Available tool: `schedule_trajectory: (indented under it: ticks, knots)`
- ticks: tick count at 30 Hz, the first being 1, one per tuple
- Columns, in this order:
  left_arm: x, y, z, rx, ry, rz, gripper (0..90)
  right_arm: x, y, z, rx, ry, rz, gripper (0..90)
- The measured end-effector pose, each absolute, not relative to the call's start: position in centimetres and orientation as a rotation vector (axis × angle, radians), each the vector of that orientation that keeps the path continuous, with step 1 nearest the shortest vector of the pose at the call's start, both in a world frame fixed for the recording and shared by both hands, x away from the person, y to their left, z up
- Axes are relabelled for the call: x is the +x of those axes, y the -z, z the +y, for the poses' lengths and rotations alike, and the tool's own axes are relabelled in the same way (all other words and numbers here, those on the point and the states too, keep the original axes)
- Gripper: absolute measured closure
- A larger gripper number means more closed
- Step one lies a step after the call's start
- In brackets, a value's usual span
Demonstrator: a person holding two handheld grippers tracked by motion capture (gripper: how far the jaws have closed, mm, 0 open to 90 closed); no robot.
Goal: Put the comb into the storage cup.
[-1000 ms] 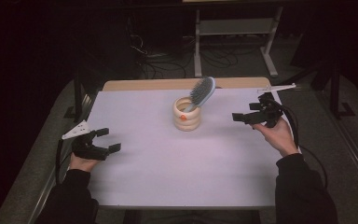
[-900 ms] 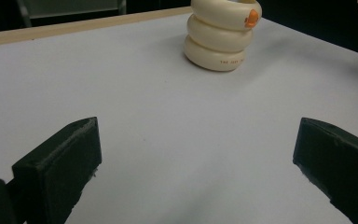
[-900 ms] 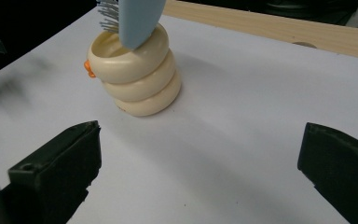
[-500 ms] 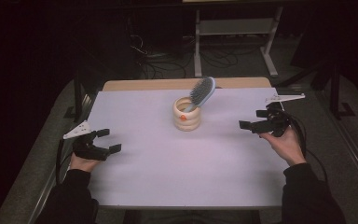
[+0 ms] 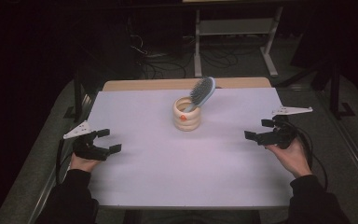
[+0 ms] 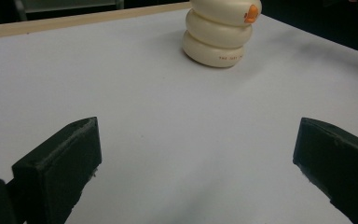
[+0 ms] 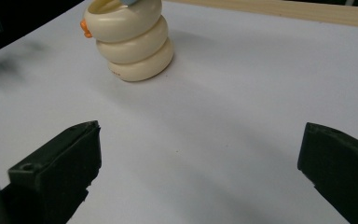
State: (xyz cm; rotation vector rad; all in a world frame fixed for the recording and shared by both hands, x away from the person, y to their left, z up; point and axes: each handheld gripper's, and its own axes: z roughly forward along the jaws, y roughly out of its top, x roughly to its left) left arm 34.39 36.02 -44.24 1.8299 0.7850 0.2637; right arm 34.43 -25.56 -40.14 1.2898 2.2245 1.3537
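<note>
Table (image 5: 135, 186): white top, lit brightly from above; a strip of bare pale wood (image 5: 168, 84) shows along its far edge. It stands on a grey surround (image 5: 37, 154) that reaches out to both sides.
Room: dark, walls lost in shadow.
Floor (image 5: 242, 65) beyond the table: grey, dimly lit.
Pale metal frame (image 5: 235, 35): two upright legs with feet and a shelf between them, standing behind the table.
Loose black cables (image 5: 154, 58): tangled on the floor near that frame.

A cream, ring-stacked holder with an orange spot (image 5: 187, 115) is set upright mid-table; a blue-handled hairbrush with grey bristles (image 5: 202, 92) is leaned inside it, head tilted up and rightward.
</note>
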Motion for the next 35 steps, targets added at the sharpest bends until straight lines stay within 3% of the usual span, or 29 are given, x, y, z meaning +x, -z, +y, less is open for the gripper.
schedule_trajectory:
  ticks: [35]
  knots:
    - [34.4, 44.2, 36.0, 1.827, -0.248, 0.781, 0.8, 29.1, 43.7, -28.5, 1.252, -1.348, 2.111, 0.0]
